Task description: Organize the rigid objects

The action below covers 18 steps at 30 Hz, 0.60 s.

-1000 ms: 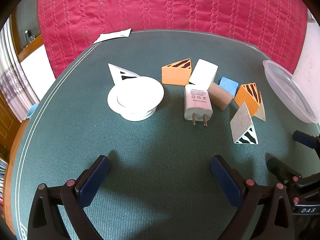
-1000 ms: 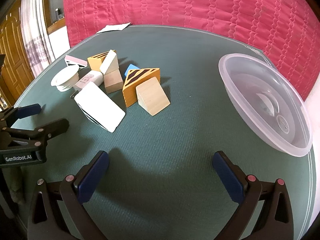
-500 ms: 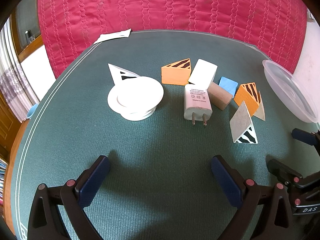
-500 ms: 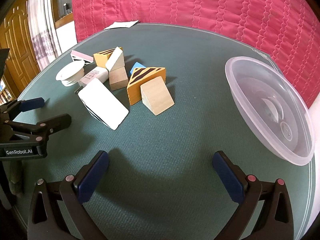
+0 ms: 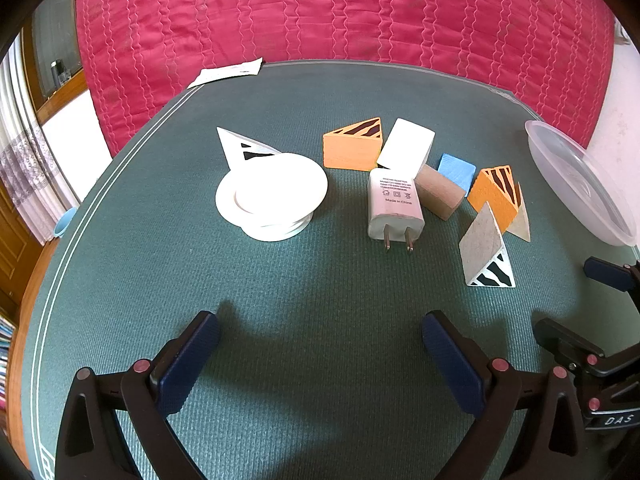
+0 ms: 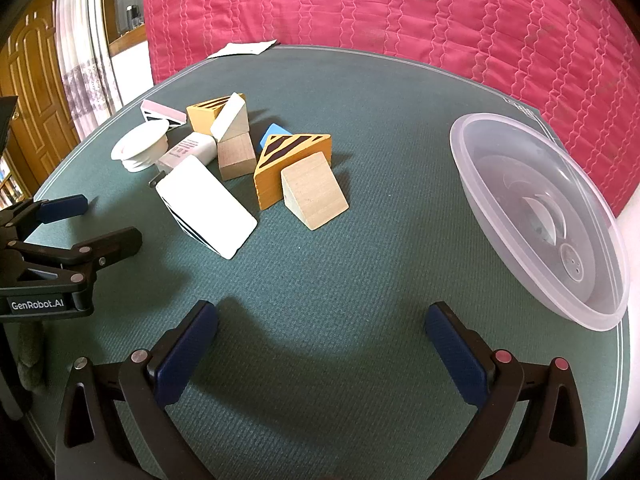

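Left wrist view: left gripper (image 5: 316, 356), jaws spread, grasping nothing, poised low over green table (image 5: 168, 264), judged ready to pick. Ahead, loose cluster: white round dish (image 5: 272, 196); charger plug (image 5: 394, 210), prongs toward camera; orange striped wedge (image 5: 352, 148); brown block (image 5: 440, 196); blue block (image 5: 456, 168)

Right wrist view: right gripper (image 6: 320, 360), jaws likewise spread and empty. White striped wedge (image 6: 206, 206) and plain wooden wedge (image 6: 314, 194) nearest, unobstructed; clear plastic tub (image 6: 532, 216) at right, empty, the likely destination; red quilt (image 6: 400, 4) behind
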### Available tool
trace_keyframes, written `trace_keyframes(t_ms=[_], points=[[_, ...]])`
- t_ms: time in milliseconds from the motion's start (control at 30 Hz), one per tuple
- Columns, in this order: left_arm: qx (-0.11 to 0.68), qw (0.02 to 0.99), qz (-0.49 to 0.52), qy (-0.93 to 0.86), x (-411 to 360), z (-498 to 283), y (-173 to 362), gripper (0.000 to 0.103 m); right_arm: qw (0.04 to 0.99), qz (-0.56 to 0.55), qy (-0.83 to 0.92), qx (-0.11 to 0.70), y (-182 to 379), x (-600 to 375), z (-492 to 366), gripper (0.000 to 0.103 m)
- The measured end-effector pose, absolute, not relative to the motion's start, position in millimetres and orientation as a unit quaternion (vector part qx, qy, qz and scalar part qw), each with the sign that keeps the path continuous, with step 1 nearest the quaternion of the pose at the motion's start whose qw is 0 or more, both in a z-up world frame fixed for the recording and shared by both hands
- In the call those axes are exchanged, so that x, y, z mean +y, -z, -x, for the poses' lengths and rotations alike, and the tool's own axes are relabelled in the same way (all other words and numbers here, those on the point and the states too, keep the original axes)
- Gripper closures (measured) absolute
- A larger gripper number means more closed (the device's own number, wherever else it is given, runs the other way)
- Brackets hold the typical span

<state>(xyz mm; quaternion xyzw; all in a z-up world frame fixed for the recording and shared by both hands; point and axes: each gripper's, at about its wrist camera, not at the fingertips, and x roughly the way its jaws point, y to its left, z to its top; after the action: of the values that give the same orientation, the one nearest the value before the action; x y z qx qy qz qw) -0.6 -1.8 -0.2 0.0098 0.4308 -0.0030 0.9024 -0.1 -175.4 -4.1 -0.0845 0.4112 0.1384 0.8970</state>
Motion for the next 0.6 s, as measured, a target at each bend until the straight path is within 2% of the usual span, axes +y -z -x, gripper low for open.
trace_keyframes(t_ms=[600], points=[[0.438, 0.898, -0.015, 0.020, 6.3, -0.6, -0.7, 0.000, 0.896, 0.085, -0.136, 0.413, 2.8, -175.5, -0.4, 0.000]])
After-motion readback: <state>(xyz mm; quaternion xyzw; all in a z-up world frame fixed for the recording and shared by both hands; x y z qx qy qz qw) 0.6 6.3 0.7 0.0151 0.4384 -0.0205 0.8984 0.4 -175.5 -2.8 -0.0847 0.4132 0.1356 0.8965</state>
